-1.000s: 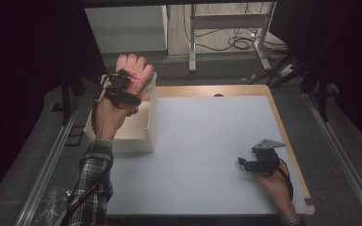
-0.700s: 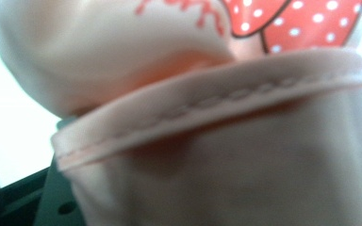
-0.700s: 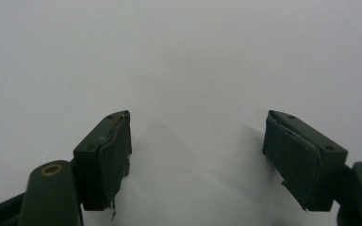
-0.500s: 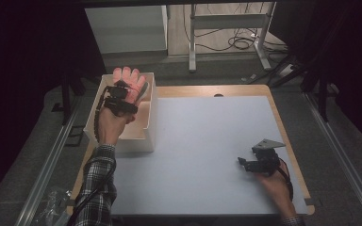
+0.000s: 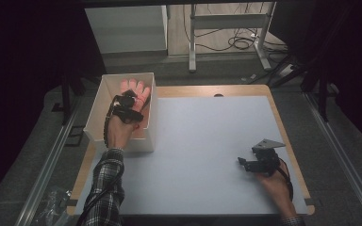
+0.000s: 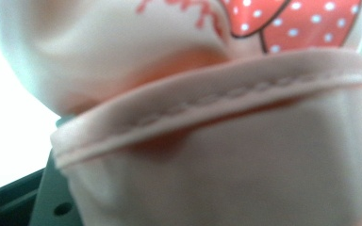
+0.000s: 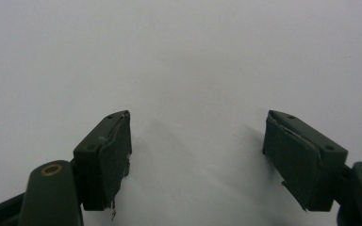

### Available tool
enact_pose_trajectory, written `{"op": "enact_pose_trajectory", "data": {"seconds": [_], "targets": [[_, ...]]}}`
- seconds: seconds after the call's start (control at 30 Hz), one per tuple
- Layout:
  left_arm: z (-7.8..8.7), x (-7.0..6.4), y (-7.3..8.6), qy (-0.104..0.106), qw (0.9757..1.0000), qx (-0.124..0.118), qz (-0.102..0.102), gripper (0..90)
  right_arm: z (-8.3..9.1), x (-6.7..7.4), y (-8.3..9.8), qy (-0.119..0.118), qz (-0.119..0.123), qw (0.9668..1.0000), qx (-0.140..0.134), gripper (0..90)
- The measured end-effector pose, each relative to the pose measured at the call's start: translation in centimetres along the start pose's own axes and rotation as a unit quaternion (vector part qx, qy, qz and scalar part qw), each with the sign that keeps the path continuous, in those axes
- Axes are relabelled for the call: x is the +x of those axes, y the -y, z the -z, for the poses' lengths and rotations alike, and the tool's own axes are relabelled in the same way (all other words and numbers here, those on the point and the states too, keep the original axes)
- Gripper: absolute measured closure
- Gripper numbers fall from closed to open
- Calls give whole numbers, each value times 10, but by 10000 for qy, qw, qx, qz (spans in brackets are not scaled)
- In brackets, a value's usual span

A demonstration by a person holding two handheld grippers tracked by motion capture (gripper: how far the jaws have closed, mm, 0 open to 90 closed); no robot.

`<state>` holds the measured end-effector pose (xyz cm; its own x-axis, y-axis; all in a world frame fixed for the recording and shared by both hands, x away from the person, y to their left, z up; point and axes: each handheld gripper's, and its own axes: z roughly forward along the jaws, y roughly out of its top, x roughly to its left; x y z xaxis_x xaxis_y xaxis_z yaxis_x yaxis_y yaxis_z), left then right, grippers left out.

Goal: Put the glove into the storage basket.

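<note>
Overhead light falling brightly on the white table (image 5: 207,141), surroundings sinking into near black, pink fabric (image 6: 217,141) sitting too close and blurring in the left gripper view, soft shadows spreading beneath sharp jaws in the right gripper view.

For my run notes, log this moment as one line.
left hand-held gripper: shut on pink glove, inside white box | right hand-held gripper: open, empty, over table
</note>
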<state>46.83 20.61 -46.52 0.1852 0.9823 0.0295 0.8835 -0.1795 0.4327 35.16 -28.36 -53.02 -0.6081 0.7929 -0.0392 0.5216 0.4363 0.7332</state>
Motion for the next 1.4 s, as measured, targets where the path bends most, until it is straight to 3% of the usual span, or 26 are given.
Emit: {"op": "enact_pose_trajectory", "data": {"seconds": [0.37, 0.47, 0.53, 0.73, 0.93, 1.13, 1.4], "targets": [[-23, -11, -9, -125, 9987, 489, -63, 310, 0, 0, 0, -1, -2, 10000, -1, 246], [-30, -14, -13, -201, 9970, 748, -89, 283, 0, 0, 0, 0, -1, 10000, -2, 246], [-32, -16, -15, -220, 9961, 840, -131, 236, 0, 0, 0, 2, 4, 10000, -4, 245], [-36, -11, -16, -268, 9943, 1033, 28, 97, 0, 0, 0, 1, 3, 10000, -3, 245], [-34, -9, -15, -214, 9946, 1015, 20, 67, 0, 0, 0, 1, 3, 10000, -2, 245], [-22, -4, -13, 124, 9967, 795, 51, 42, 0, 0, 0, 2, 5, 10000, -3, 245], [-3, 0, -10, 339, 9984, 453, -3, 29, 0, 0, 0, 3, 4, 10000, -1, 245]]}}
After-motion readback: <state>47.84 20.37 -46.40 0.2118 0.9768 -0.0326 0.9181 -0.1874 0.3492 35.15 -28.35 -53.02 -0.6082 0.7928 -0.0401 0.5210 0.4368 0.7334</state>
